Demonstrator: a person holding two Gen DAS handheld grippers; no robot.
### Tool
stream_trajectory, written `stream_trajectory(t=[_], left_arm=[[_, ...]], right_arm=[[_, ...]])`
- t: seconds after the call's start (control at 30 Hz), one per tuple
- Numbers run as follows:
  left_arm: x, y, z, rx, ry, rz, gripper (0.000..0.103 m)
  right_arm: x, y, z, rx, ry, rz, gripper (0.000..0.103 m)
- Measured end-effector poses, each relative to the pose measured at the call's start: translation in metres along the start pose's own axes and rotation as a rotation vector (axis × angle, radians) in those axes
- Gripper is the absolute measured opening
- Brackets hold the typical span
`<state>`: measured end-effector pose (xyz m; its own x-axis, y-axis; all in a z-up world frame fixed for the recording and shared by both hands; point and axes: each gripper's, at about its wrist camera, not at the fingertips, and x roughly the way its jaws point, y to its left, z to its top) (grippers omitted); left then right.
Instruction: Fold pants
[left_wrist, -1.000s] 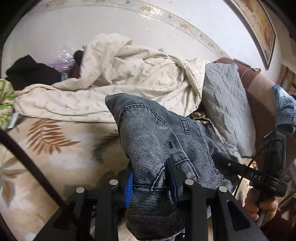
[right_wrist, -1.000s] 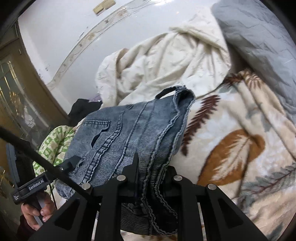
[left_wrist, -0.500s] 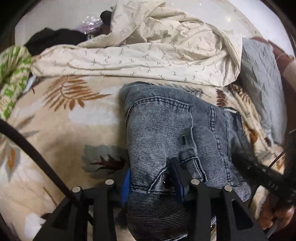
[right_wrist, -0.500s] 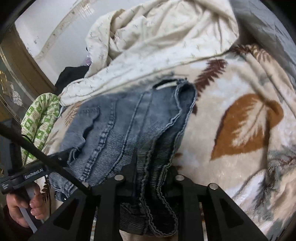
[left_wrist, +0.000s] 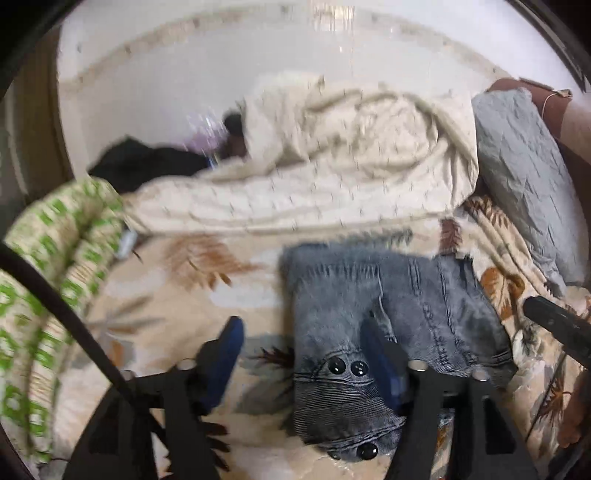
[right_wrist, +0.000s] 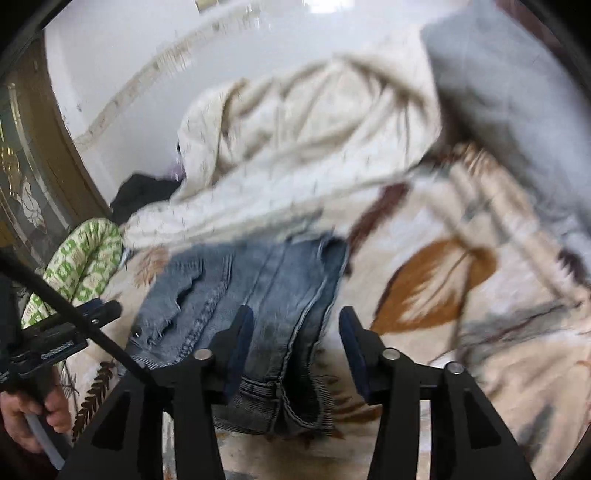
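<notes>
One pair of jeans (left_wrist: 373, 314); two grippers; one grey pillow (left_wrist: 524, 177).

Soft indoor light, heavy motion blur in both views, fisheye-bent dark edges.

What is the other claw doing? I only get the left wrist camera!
Observer: The right claw is open. Its jaws have just been opening, and the jeans lie loose between them.
Operator: Is it right over the jeans?
Observer: Only partly. One pad sits over the denim, and the other is past the jeans' seam edge, over the leaf-print blanket.
Operator: What's way over on the left there?
Observer: A door with a gold-coloured frame and patterned glass.
</notes>
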<state>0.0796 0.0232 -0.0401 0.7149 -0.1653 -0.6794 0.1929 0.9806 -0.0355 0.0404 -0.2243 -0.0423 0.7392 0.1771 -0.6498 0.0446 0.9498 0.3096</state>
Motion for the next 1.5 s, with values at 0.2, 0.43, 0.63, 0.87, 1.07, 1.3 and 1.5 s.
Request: stream_trajectory(t=[0.2,0.43,0.63,0.87,1.07,1.3,1.5], left_arm=[[-0.039,-0.006,-0.004,0.027,-0.070,0.010,0.075],[-0.039,-0.021,-0.029,0.081,-0.046,0.051,0.080],[-0.017,-0.020,-0.036,0.097,-0.014,0.107,0.080],[0.002,-0.018,-0.039,0.092,0.035,0.121,0.080],[0.022,-0.025,-0.046,0.120,0.102,0.149,0.080],[0.029,-0.029,-0.051,0.139,0.124,0.151,0.080],[-0.005,-0.017,-0.045,0.085,0.056,0.128,0.080]], right_arm=[[-0.049,0.005,-0.018,-0.023,-0.090,0.012,0.053],[-0.060,0.028,-0.033,-0.065,-0.048,0.029,0.054],[-0.031,0.049,-0.023,-0.106,0.038,-0.014,0.054],[-0.002,0.058,-0.019,-0.112,0.073,0.003,0.054],[0.024,0.053,-0.026,-0.098,0.148,0.002,0.054],[0.043,0.053,-0.037,-0.104,0.239,0.003,0.054],[0.012,0.046,-0.031,-0.051,0.175,0.032,0.054]])
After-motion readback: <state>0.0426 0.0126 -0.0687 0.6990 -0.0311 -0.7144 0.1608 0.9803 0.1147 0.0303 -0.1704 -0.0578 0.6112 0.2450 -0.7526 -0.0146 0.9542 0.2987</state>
